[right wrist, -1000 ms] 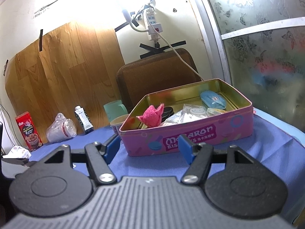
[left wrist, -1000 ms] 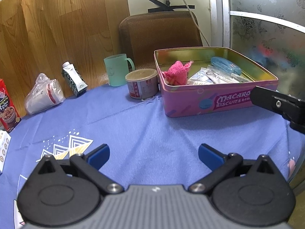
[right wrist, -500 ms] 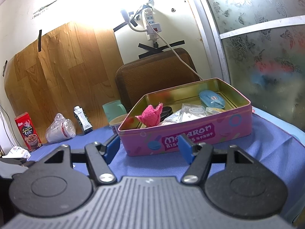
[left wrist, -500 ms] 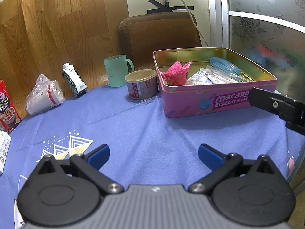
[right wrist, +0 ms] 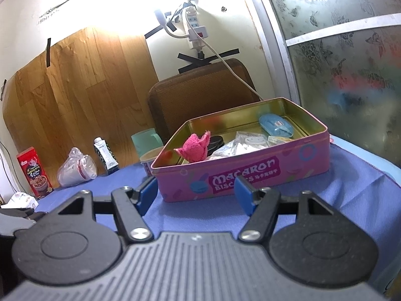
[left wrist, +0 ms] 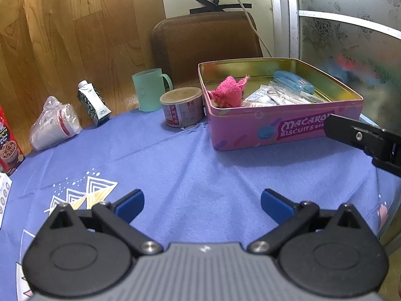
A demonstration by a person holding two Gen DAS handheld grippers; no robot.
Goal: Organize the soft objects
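Note:
A pink cloth (left wrist: 229,91) stands crumpled in the left end of the open pink biscuit tin (left wrist: 283,128), beside several clear packets and a blue case (left wrist: 293,81). It also shows in the right wrist view (right wrist: 195,148), inside the tin (right wrist: 240,175). My left gripper (left wrist: 201,204) is open and empty over the blue tablecloth, well short of the tin. My right gripper (right wrist: 196,195) is open and empty just in front of the tin's near wall; its black body (left wrist: 363,138) shows at the right edge of the left wrist view.
A small can (left wrist: 181,110) and a green mug (left wrist: 149,89) stand left of the tin. A tilted carton (left wrist: 92,102), bagged cups (left wrist: 54,123) and a red box (left wrist: 7,145) line the wooden back wall. A brown chair back (left wrist: 205,42) stands behind the table.
The right gripper has edged slightly toward the tin and tilted a little. The left gripper has barely moved. Both stay open.

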